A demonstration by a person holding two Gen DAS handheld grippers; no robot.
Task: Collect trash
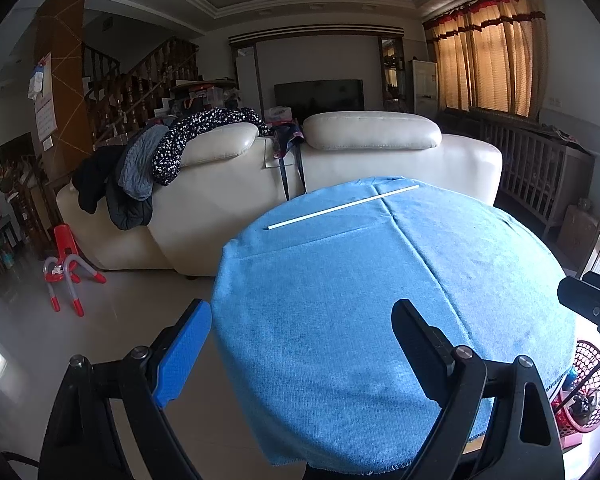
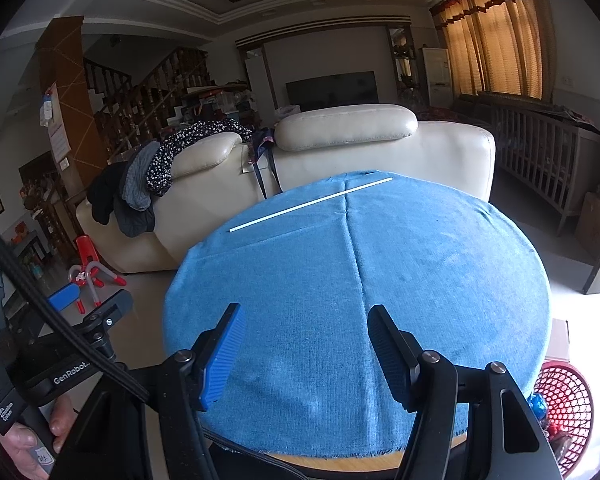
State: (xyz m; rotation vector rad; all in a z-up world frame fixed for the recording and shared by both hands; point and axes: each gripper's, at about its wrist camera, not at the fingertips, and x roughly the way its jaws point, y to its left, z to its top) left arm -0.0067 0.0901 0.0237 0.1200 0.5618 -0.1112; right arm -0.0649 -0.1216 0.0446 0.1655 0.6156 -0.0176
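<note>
A long thin white stick (image 1: 342,207) (image 2: 310,204) lies near the far edge of a round table under a blue cloth (image 1: 380,300) (image 2: 420,272). My left gripper (image 1: 300,344) hovers at the table's near left edge, jaws wide open, nothing between them. My right gripper (image 2: 304,352) hangs over the near edge, open with nothing between its blue pads (image 2: 222,360). In the right wrist view the left gripper (image 2: 84,304) shows at the far left, with a hand (image 2: 28,440) on its handle. A red mesh basket (image 1: 588,392) (image 2: 564,412) holding some items stands low at the table's right.
A cream leather sofa (image 1: 340,168) (image 2: 340,152) draped with dark clothes stands just behind the table. A red and grey toy chair (image 1: 66,264) is on the tiled floor to the left. A wooden crib (image 1: 536,176) lines the right wall under curtains.
</note>
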